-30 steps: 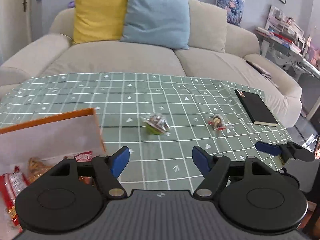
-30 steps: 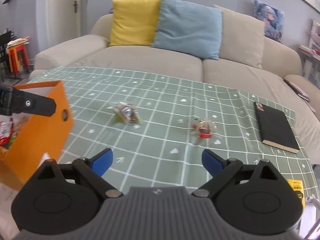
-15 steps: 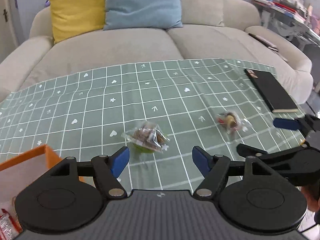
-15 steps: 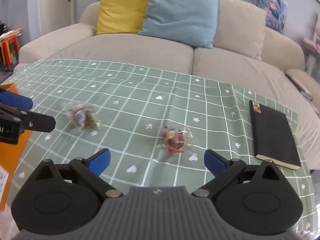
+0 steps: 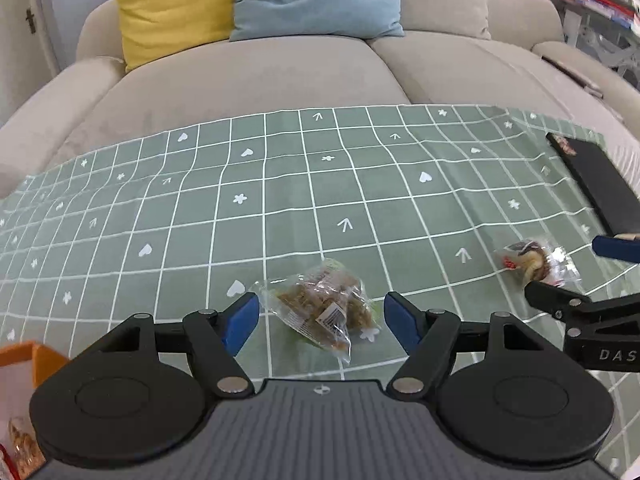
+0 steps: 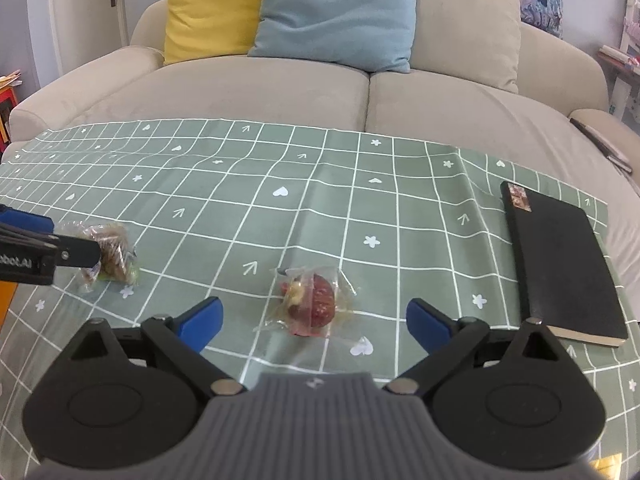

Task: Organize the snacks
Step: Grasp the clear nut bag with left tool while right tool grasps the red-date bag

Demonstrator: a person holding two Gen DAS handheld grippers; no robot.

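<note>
The clear-wrapped brown snack packet (image 5: pixel 322 318) is seen lying on the green checked surface (image 5: pixel 280 208) between the wide-apart blue tips of the left tongs (image 5: pixel 320 322), untouched. The clear-wrapped red snack packet (image 6: pixel 310 300) lies likewise between the wide-apart right tongs (image 6: pixel 314 318). Both tongs are angled downward.

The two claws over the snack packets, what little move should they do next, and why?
Probably lower a bit more. The left claw frames the clear packet of brown snack, and the right claw frames the clear packet of red snack, both open, pads not pressing either packet.
</note>
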